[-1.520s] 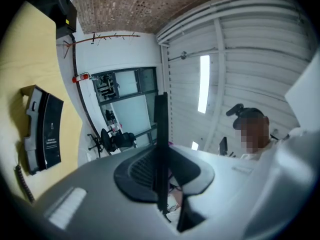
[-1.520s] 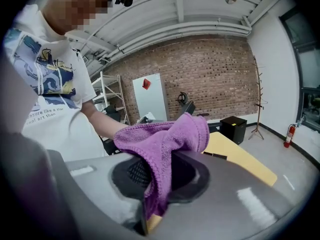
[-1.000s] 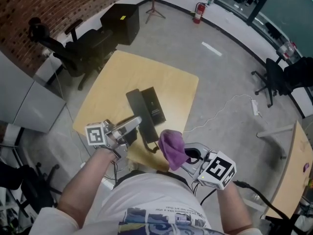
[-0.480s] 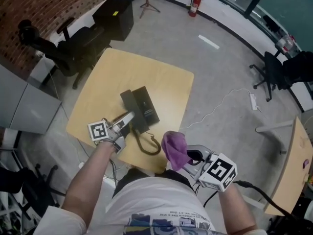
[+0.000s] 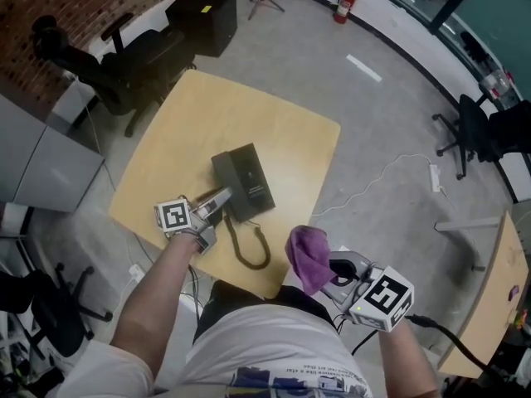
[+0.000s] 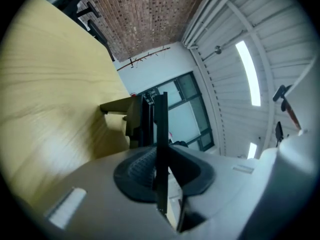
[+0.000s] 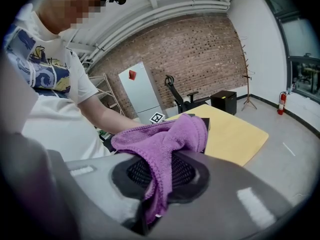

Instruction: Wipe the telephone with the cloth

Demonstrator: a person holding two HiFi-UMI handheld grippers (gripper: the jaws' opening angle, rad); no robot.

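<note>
Pale wooden table (image 5: 274, 131) fills the middle of the head view, with the black telephone (image 5: 249, 181) near its centre, long axis running upper left to lower right. My left gripper (image 5: 217, 201) sits at the phone's left side, clenched on the handset (image 5: 224, 172); my right gripper (image 5: 330, 268), grasping the purple cloth (image 5: 309, 255), hangs past the table's near edge at lower right, so I judge the cloth must travel up and left to reach the phone.
</note>
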